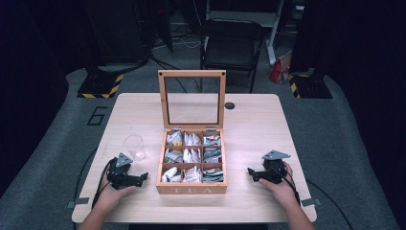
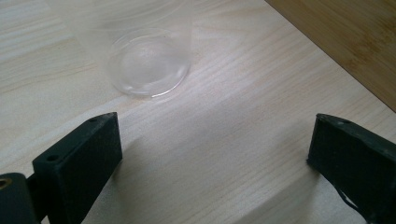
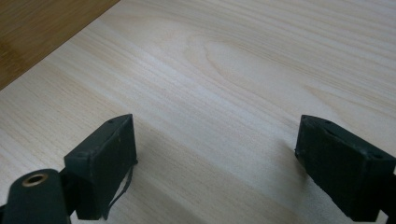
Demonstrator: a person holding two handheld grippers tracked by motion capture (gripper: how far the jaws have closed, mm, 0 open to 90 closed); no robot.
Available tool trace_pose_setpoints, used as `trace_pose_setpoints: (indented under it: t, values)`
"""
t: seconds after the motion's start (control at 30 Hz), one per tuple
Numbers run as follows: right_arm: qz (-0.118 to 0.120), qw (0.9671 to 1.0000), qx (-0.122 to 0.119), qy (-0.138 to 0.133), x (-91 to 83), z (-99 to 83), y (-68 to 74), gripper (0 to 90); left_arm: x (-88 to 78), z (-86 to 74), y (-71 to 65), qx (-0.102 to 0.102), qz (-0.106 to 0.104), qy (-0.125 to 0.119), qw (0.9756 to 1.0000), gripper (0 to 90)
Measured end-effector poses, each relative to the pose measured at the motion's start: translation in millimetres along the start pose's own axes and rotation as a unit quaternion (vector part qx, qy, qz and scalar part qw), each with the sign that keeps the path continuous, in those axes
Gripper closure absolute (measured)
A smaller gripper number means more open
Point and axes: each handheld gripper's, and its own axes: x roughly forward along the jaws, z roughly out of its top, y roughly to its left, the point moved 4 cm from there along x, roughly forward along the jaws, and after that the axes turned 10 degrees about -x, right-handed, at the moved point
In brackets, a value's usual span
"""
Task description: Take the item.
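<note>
- Standing near the counter's (image 1: 249,120) left edge, a clear cup (image 1: 133,146) is upright, mouth up; the left claw view cuts off its rim.
- Left claw (image 1: 143,178) is open and empty, just short of the cup, aimed at the tea box (image 1: 191,189).
- Right claw (image 1: 250,171) gapes empty, nearer the right edge.
- Sachets are too small to read.

Light wooden table (image 1: 249,124). On it: open wooden tea box (image 1: 191,188) at centre, clear cup (image 1: 134,146) just left of the box, small black disc (image 1: 230,105) at the rear.
</note>
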Motion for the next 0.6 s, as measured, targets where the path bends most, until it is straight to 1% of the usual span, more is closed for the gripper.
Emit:
trace_pose_setpoints:
  t: [0.03, 0.07, 0.1, 0.13, 0.23, 0.3, 0.33, 0.43, 0.47, 0.6]
  values:
    - [0.000, 1.0000, 0.000, 0.000, 0.0, 0.0, 0.0, 11.6, 0.0, 0.0, 0.1, 0.000, 0.001, 0.000, 1.0000, 2.6]
    - [0.000, 1.0000, 0.000, 0.000, 0.0, 0.0, 0.1, 11.7, 0.8, 0.5, -0.2, -0.003, 0.000, -0.006, 1.0000, 2.6]
    - [0.000, 1.0000, 0.001, 0.000, -0.2, -0.1, 0.2, 11.7, 0.6, 0.1, -0.8, -0.007, 0.000, -0.005, 1.0000, 2.6]
    - [0.002, 1.0000, 0.002, 0.002, -0.7, -0.3, 0.5, 11.7, 0.9, 0.6, -0.2, -0.003, 0.001, -0.007, 1.0000, 2.6]
    - [0.001, 1.0000, -0.001, 0.003, -0.6, -0.4, 0.2, 11.5, 0.6, 0.2, -0.6, -0.006, 0.000, -0.006, 1.0000, 2.8]
    - [0.000, 1.0000, 0.000, 0.002, -0.5, -0.3, 0.3, 11.5, 0.9, 0.6, -0.1, -0.004, 0.001, -0.007, 1.0000, 2.6]
    - [0.000, 1.0000, -0.003, 0.001, -0.8, -0.6, -0.1, 11.5, 0.8, 0.6, -0.1, -0.004, 0.002, -0.007, 1.0000, 2.6]
    - [0.000, 1.0000, -0.003, 0.000, -0.6, -0.6, 0.1, 11.4, 0.6, 0.1, -0.6, -0.007, 0.000, -0.006, 1.0000, 2.8]
    - [0.002, 1.0000, -0.002, 0.000, -0.6, -0.4, 0.3, 11.4, 1.3, 0.3, -0.7, -0.008, 0.001, -0.011, 0.9999, 2.8]
    - [0.002, 1.0000, -0.001, 0.000, -0.6, -0.4, 0.4, 11.4, 1.5, 0.6, -0.7, -0.010, -0.001, -0.014, 0.9999, 3.8]
